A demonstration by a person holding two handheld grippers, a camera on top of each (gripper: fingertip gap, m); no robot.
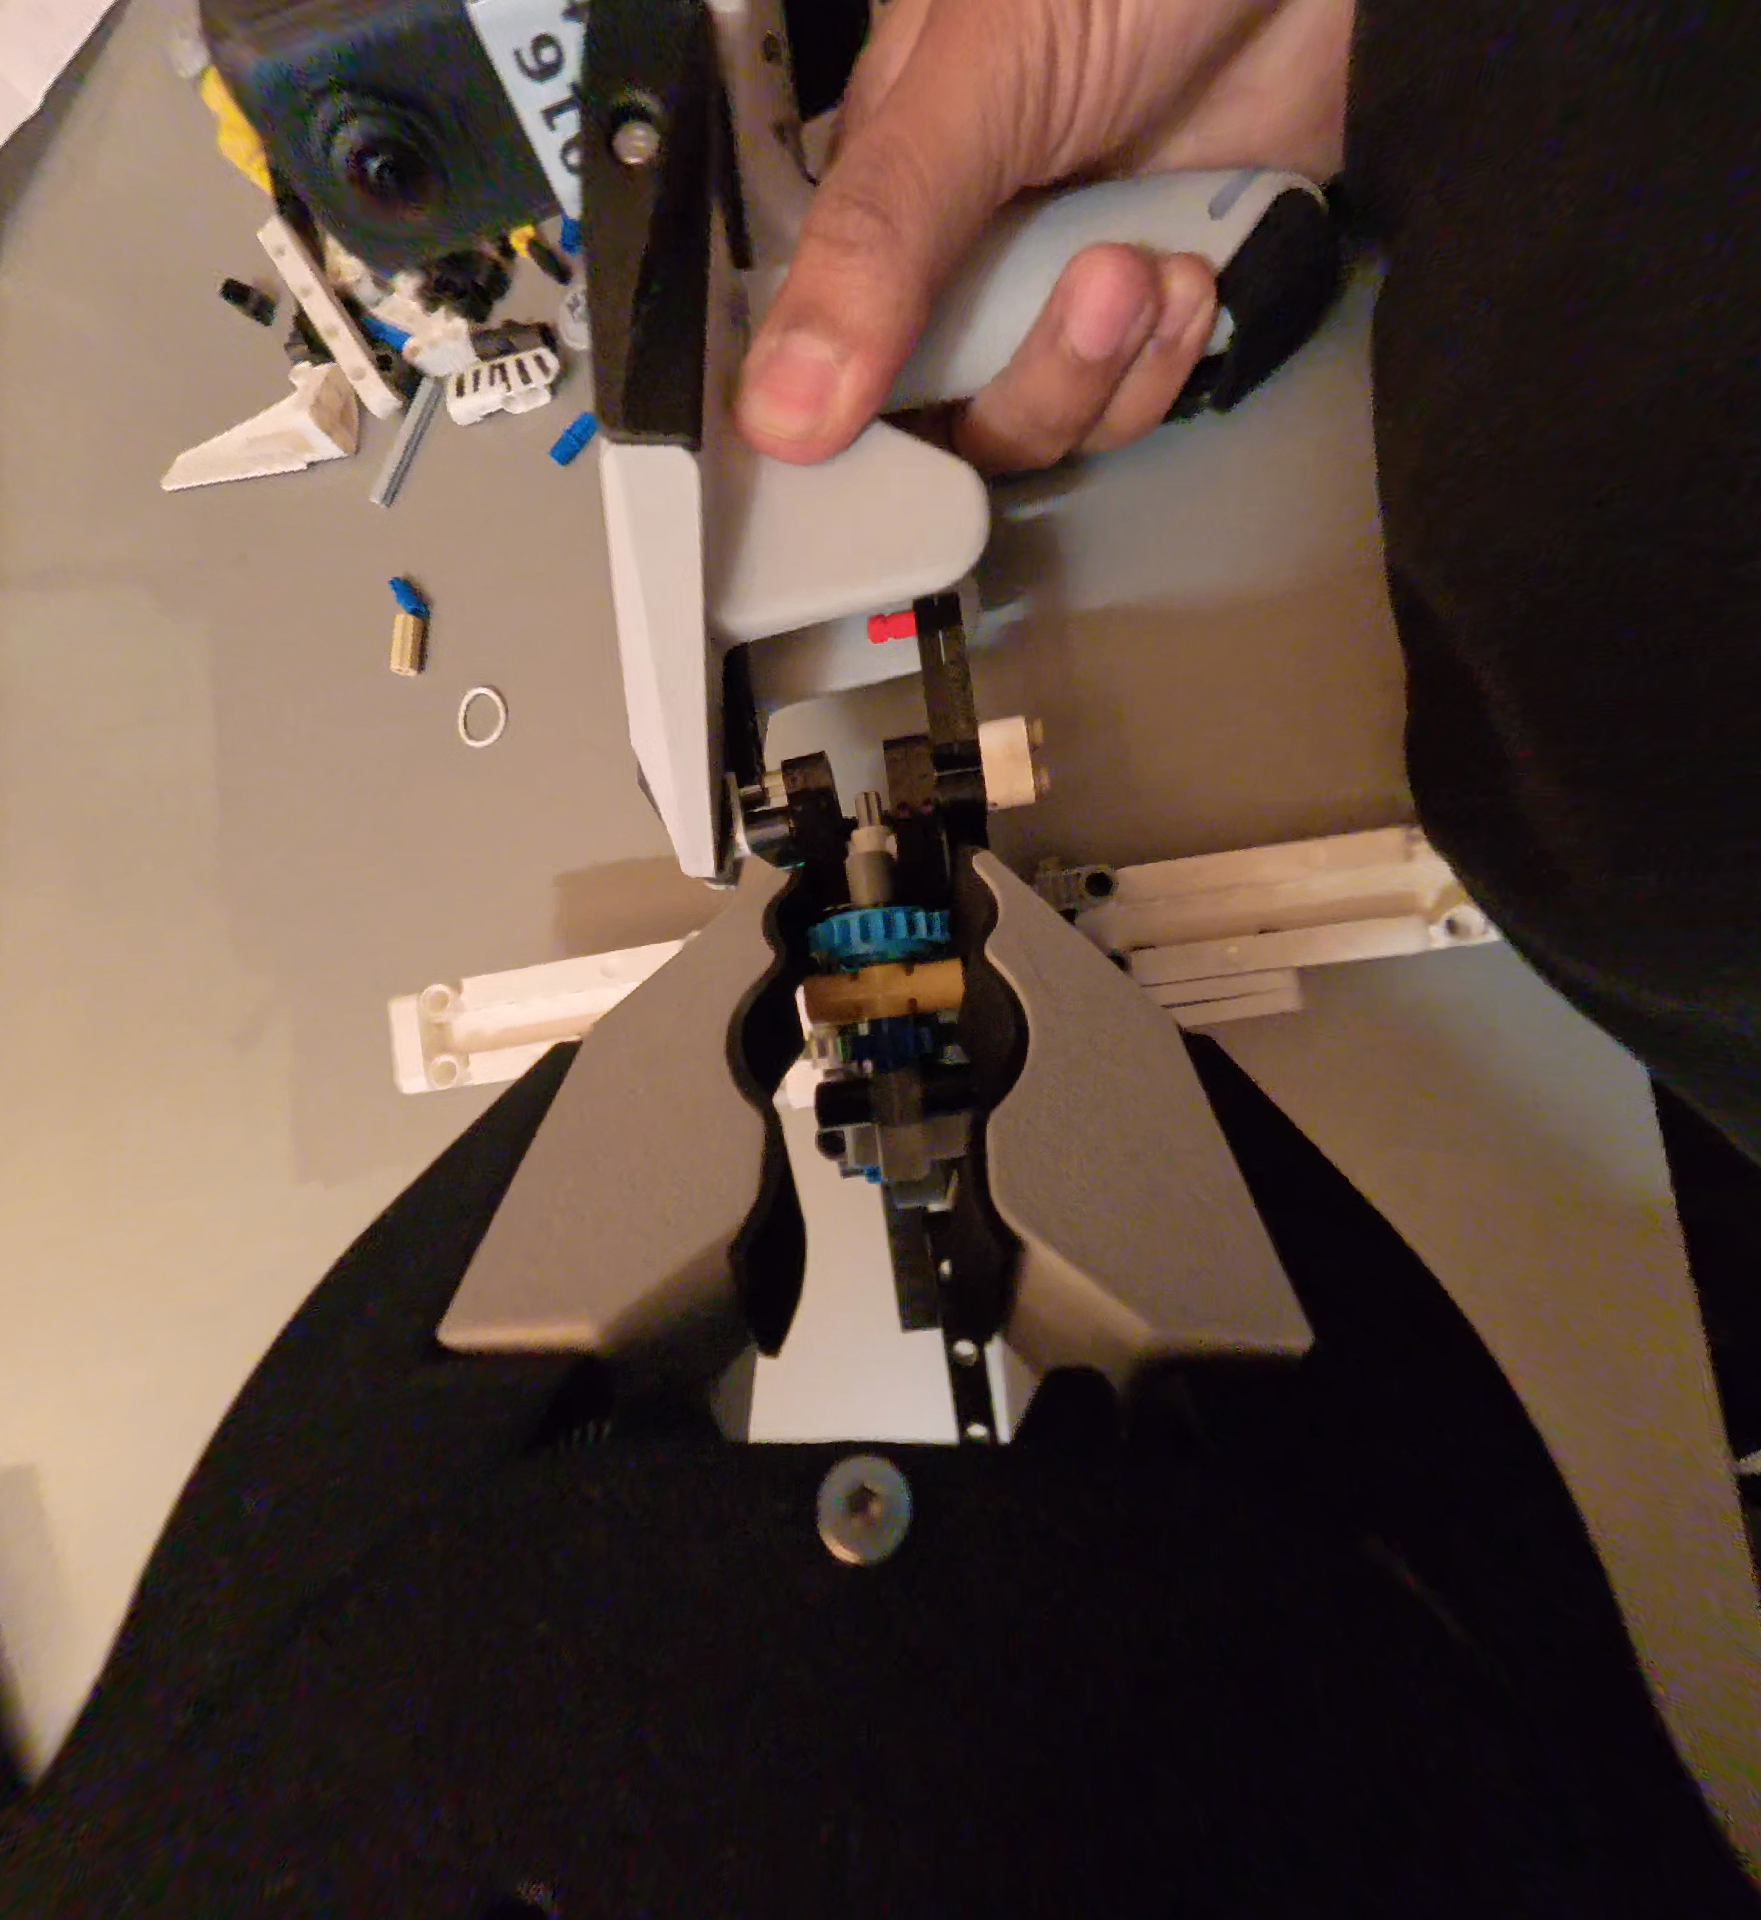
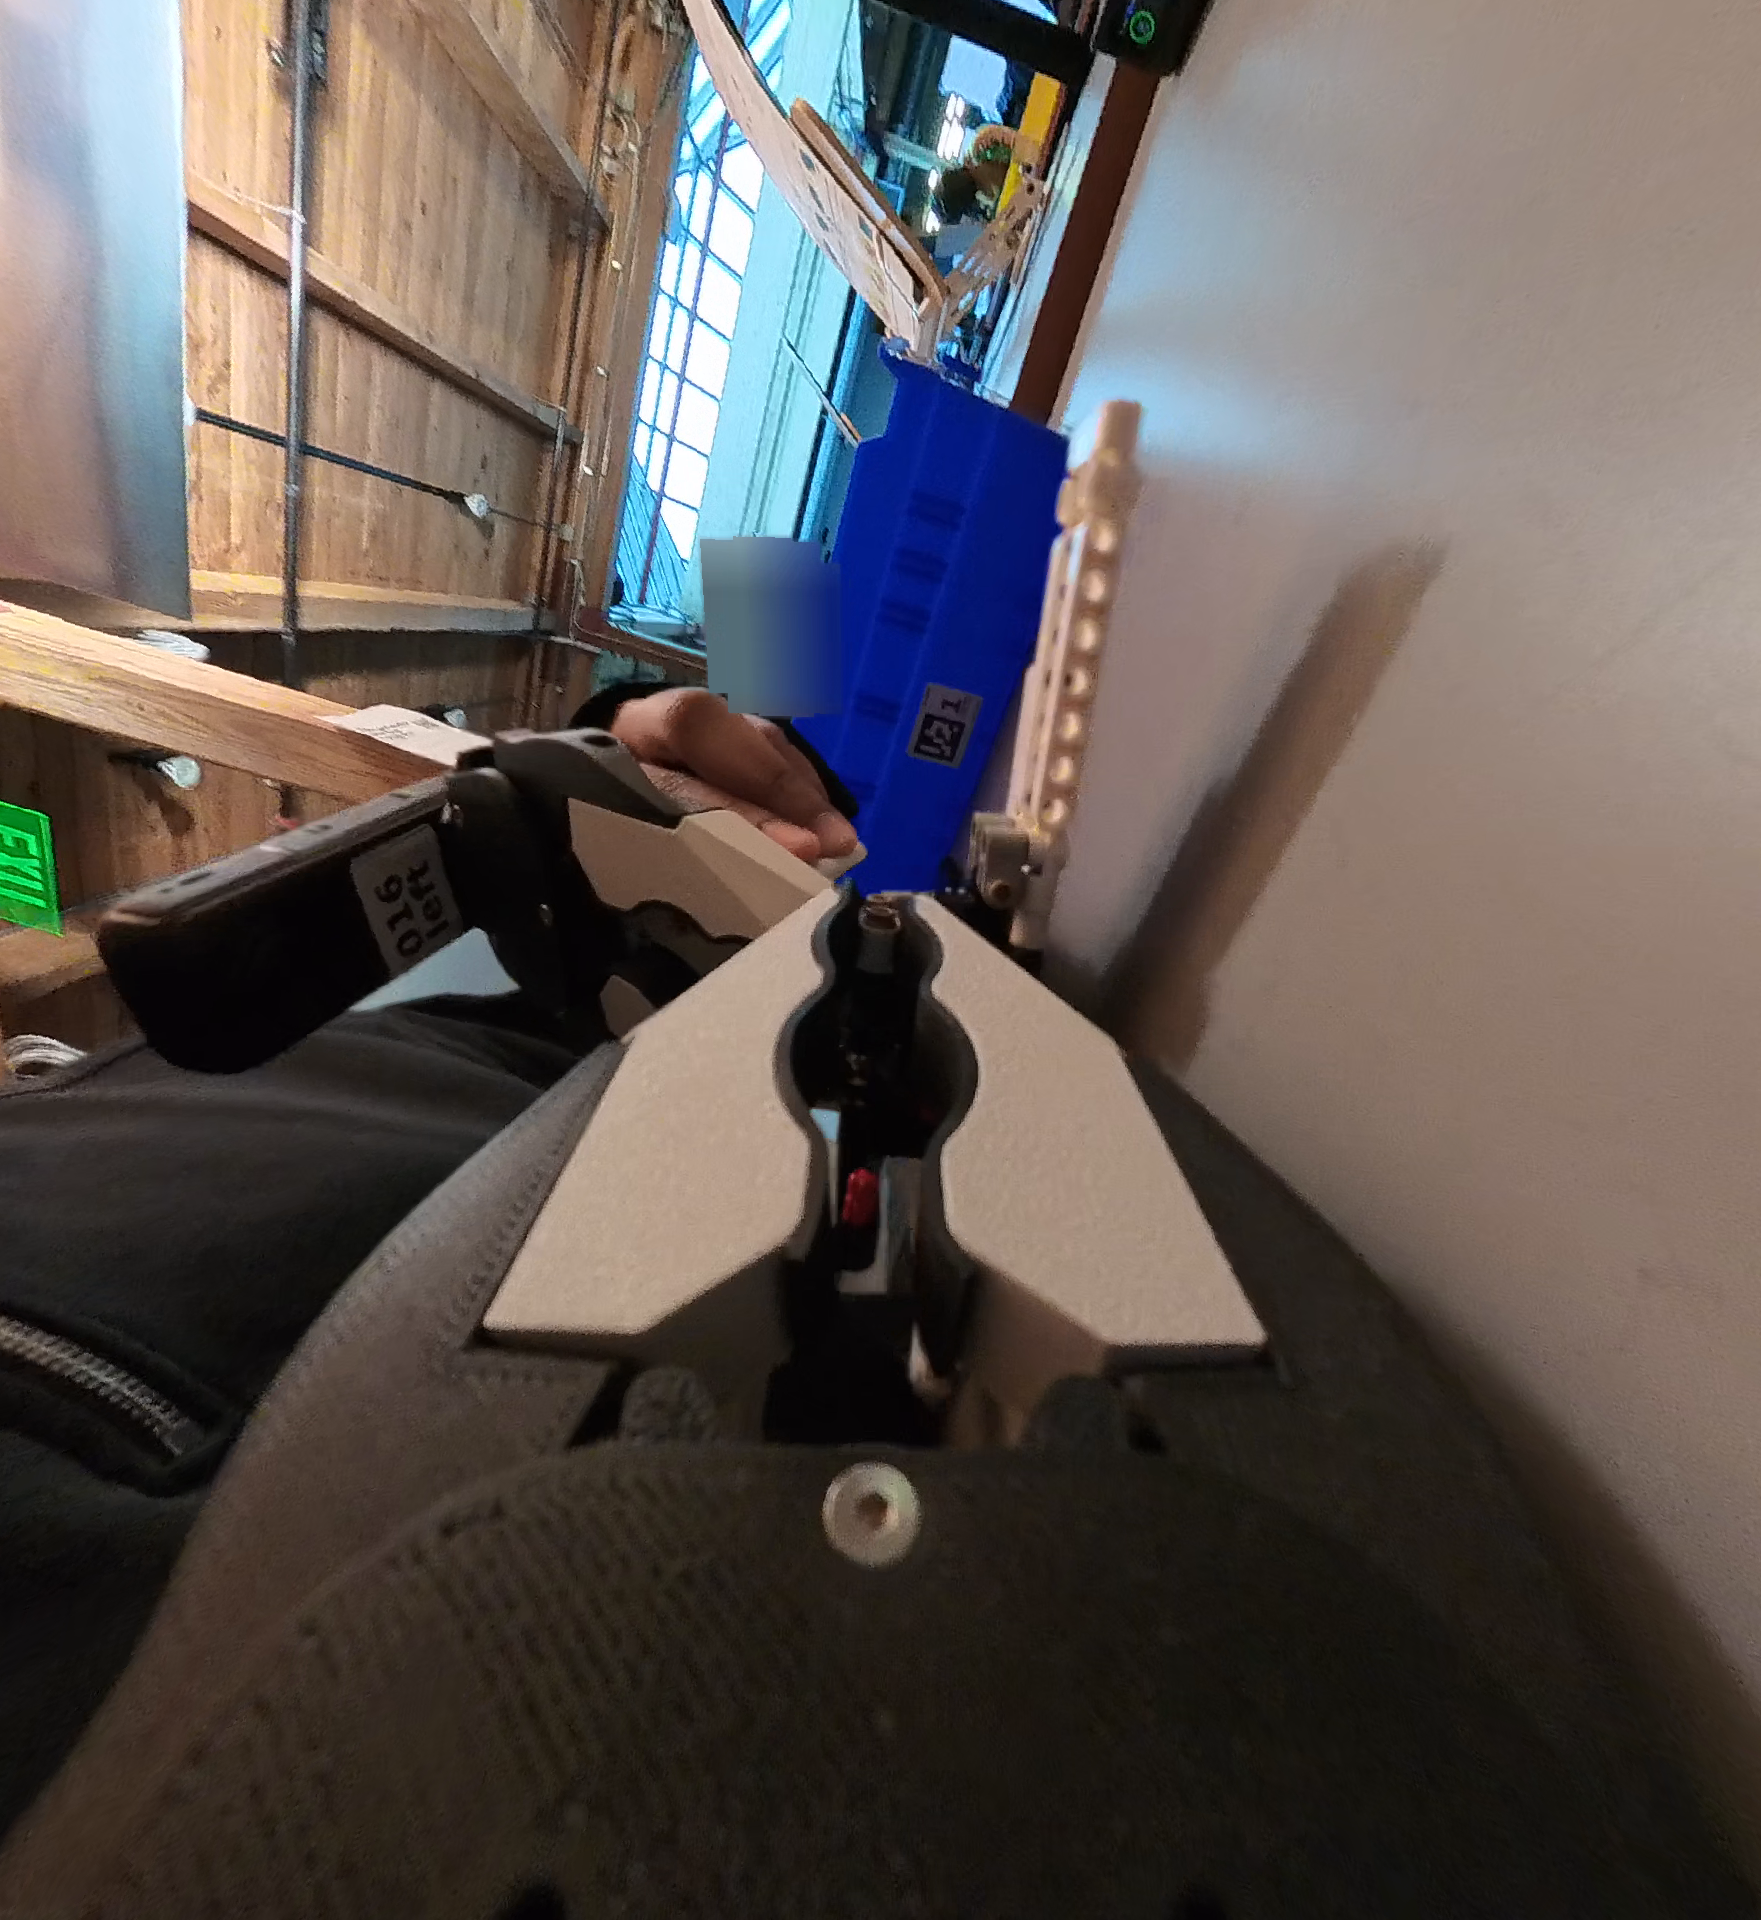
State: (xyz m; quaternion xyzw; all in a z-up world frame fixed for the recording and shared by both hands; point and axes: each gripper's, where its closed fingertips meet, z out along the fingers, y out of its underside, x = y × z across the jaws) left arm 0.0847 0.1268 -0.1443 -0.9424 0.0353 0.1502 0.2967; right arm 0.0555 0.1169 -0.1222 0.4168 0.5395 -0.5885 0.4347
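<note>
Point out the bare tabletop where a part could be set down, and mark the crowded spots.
Free: the grey tabletop left of the left tool, below the small ring and beside the white beam. Crowded: the loose parts pile far left, and around the right tool at the gear assembly.

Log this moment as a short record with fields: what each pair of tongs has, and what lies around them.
left tongs: closed on a toy-brick gear assembly with blue gear, tan sleeve, grey axle
right tongs: closed on a thin black part of the same assembly, grey axle tip between the fingertips
right hand: grips the right tongs' handle
behind the assembly: white beam frame on the grey table
loose on table: white ring, tan bush, blue pin
parts pile: far left
</note>
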